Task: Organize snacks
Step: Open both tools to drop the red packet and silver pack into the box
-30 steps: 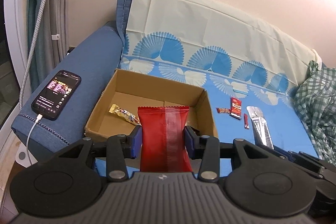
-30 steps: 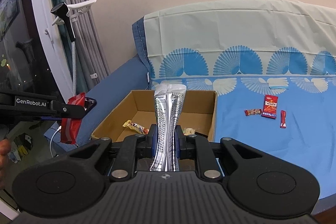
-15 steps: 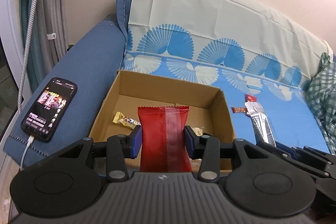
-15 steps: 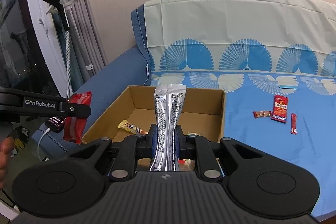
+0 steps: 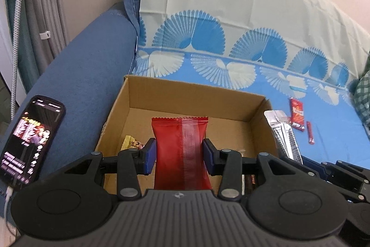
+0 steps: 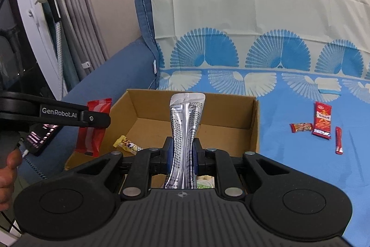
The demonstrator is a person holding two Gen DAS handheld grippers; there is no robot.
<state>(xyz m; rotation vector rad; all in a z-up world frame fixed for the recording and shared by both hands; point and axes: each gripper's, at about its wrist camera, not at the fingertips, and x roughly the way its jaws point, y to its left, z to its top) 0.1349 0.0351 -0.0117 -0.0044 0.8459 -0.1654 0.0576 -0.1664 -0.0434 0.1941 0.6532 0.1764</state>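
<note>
My left gripper (image 5: 180, 155) is shut on a red snack packet (image 5: 180, 149), held upright over the near edge of an open cardboard box (image 5: 185, 94). My right gripper (image 6: 181, 155) is shut on a silver foil pouch (image 6: 185, 131), also upright above the box (image 6: 252, 129). A yellow wrapped sweet (image 6: 126, 143) lies on the box floor at the left. In the right wrist view the left gripper (image 6: 92, 118) with its red packet (image 6: 92, 129) hangs beside the box's left wall. The silver pouch (image 5: 282, 133) shows at the box's right in the left wrist view.
The box sits on a sofa with a blue fan-patterned cover (image 6: 289, 89). Three small red snack packets (image 6: 321, 119) lie on the cover to the right. A lit phone (image 5: 30, 142) on a charging cable rests on the blue armrest. Grey curtains (image 6: 69, 15) hang at the left.
Both grippers have moved forward and down toward the box, each still holding its packet. The box and sofa fill more of each view.
</note>
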